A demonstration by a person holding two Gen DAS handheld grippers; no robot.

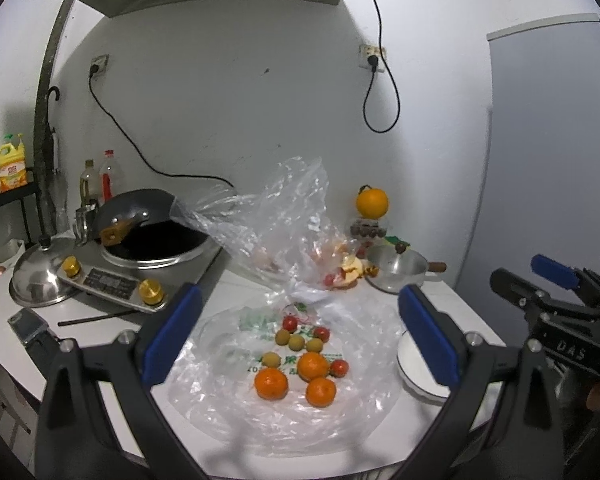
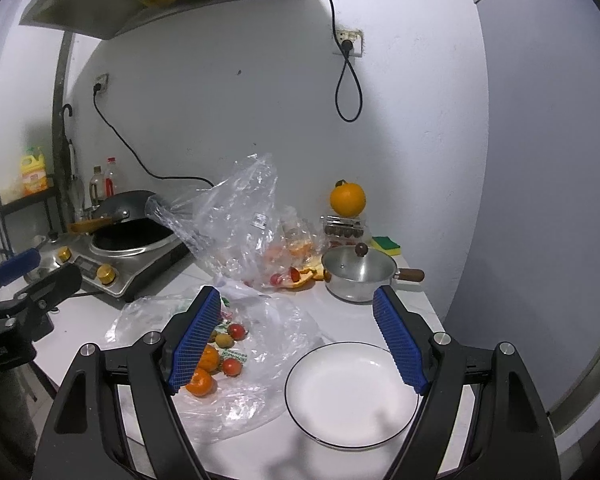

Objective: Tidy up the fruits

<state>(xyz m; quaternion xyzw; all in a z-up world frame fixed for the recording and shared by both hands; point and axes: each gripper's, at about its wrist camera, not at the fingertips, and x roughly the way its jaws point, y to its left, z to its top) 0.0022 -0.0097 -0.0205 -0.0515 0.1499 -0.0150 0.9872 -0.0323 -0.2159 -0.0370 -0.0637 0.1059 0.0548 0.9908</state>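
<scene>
"DAS" in white on the right tool [image 1: 556, 276], other print unreadable

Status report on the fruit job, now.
Left tongs open, right tongs open, both empty. Fruit loose on flat bag, none on plate. Nothing in the way.

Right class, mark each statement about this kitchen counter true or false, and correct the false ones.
1. The white plate is empty. True.
2. The left claw grips a tangerine. False: it is open, holding nothing.
3. Three tangerines lie on the flat plastic bag. True.
4. The small pot has no lid. False: a lid with a dark knob covers it.
5. The right claw is open above the counter. True.
</scene>
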